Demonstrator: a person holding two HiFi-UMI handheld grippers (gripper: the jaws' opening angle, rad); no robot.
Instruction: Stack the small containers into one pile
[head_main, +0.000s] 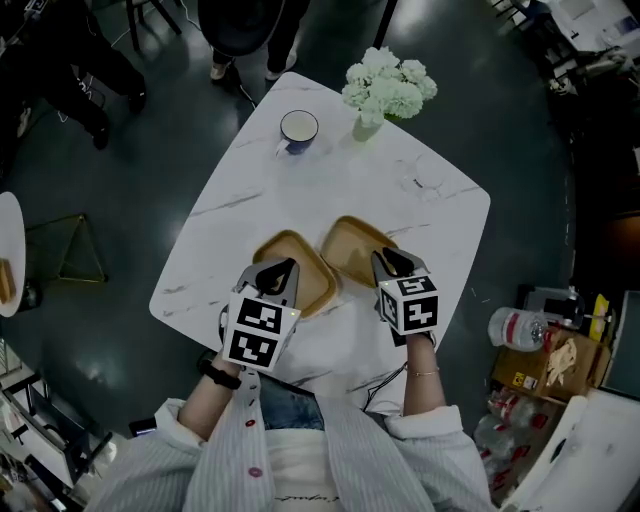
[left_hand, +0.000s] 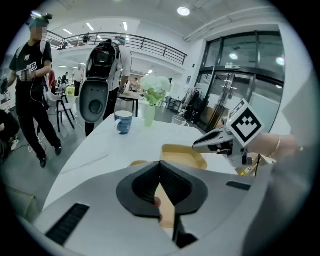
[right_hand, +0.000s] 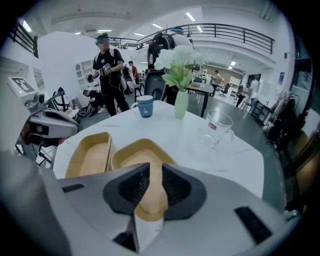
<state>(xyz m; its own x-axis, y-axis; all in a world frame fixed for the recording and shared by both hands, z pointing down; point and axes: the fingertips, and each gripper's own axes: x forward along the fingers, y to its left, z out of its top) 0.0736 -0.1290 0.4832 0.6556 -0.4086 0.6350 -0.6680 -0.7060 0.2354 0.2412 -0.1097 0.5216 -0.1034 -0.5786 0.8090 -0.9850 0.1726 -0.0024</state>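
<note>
Two shallow tan containers lie side by side on the white marble table. The left container is under my left gripper. That gripper's jaw tips meet, and a thin strip of tan shows lower down between them. The right container is under my right gripper. Its jaws stand apart and the container's near rounded end fills the gap. I cannot tell whether the pads touch the container. Both containers look flat on the table.
A blue mug and a green vase of white flowers stand at the table's far side. A clear glass mug is at the far right. People stand beyond the far edge. A bottle and boxes are on the floor at the right.
</note>
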